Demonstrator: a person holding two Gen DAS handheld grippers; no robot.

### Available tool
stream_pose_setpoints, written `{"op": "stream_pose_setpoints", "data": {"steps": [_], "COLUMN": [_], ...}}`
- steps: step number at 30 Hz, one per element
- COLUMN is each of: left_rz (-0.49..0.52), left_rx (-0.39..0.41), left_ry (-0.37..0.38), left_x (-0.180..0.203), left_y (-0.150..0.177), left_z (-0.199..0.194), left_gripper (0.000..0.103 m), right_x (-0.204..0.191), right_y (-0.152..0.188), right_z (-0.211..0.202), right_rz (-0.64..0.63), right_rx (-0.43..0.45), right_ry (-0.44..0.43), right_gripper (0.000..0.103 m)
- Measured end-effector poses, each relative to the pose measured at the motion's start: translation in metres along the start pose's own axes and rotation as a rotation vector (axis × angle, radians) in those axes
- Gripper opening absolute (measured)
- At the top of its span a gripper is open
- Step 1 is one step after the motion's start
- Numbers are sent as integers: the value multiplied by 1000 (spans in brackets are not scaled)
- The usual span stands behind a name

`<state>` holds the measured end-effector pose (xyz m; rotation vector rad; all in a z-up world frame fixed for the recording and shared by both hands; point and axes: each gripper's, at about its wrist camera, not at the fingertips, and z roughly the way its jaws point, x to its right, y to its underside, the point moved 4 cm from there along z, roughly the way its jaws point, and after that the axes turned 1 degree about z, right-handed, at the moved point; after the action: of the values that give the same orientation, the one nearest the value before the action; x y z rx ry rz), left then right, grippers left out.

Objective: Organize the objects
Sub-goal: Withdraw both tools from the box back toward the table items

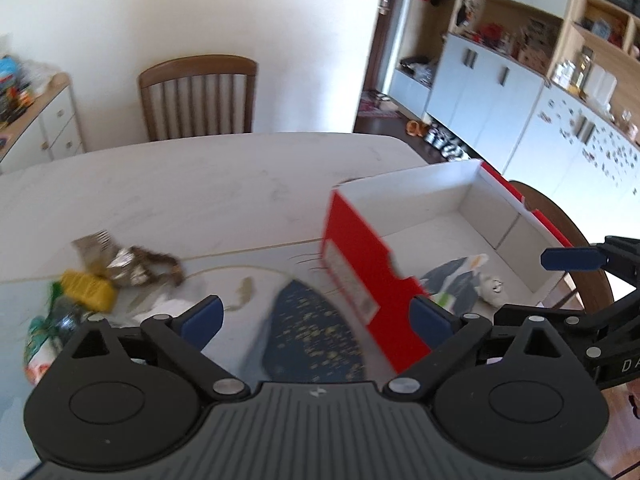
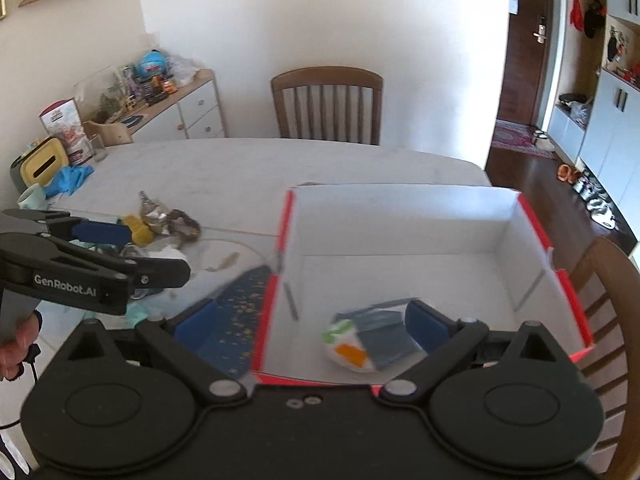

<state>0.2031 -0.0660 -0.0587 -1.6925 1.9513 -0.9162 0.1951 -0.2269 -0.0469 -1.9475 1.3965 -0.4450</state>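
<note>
A red shoebox with a white inside (image 1: 440, 208) (image 2: 400, 220) stands open on the pale table. In it lies a grey-blue packet (image 2: 384, 332) (image 1: 456, 276) beside a white wrapper with orange and green print (image 2: 346, 350). My right gripper (image 2: 312, 328) is open over the box's near left corner, empty. My left gripper (image 1: 316, 316) is open and empty above a dark blue speckled mat (image 1: 316, 328) (image 2: 236, 312) left of the box. A pile lies further left: a yellow item (image 1: 86, 290) (image 2: 138, 230), crumpled foil (image 1: 124, 264) and a brown ring-shaped thing (image 2: 186, 224).
Wooden chairs stand at the table's far side (image 2: 326, 104) and at its right (image 2: 608, 320). A blue cloth (image 2: 70, 182), a yellow box (image 2: 42, 164) and a cup (image 2: 30, 198) sit at the table's far left. A cluttered sideboard (image 2: 192, 108) lines the wall.
</note>
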Motion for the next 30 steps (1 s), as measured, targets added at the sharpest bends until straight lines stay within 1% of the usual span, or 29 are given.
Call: {"op": "stream_pose_setpoints", "data": {"steps": [3, 6, 11, 17, 20, 25, 30], "left_rz": [-28, -42, -28, -77, -105, -99, -104], "left_rx": [11, 25, 30, 16, 16, 11, -2], "left_ry": [-10, -21, -70, -91, -80, -98, -105], "left_x": [-22, -43, -76, -121, -143, -168, -193], "left_y": [7, 15, 28, 48, 57, 69, 78], "left_z": [-11, -21, -34, -42, -45, -47, -43], "left_gripper": [103, 103, 103, 103, 103, 103, 103], "right_x": [-17, -34, -65, -99, -117, -139, -152], "right_y": [-2, 0, -2, -1, 3, 9, 15], "right_z": [6, 12, 24, 37, 45, 65, 82], "right_rz": [-5, -5, -8, -14, -45, -56, -30], "right_rx": [-3, -8, -13, -7, -3, -41, -69], "right_ry": [-6, -16, -40, -54, -39, -48, -54], "right_gripper": [99, 99, 99, 99, 99, 99, 99]}}
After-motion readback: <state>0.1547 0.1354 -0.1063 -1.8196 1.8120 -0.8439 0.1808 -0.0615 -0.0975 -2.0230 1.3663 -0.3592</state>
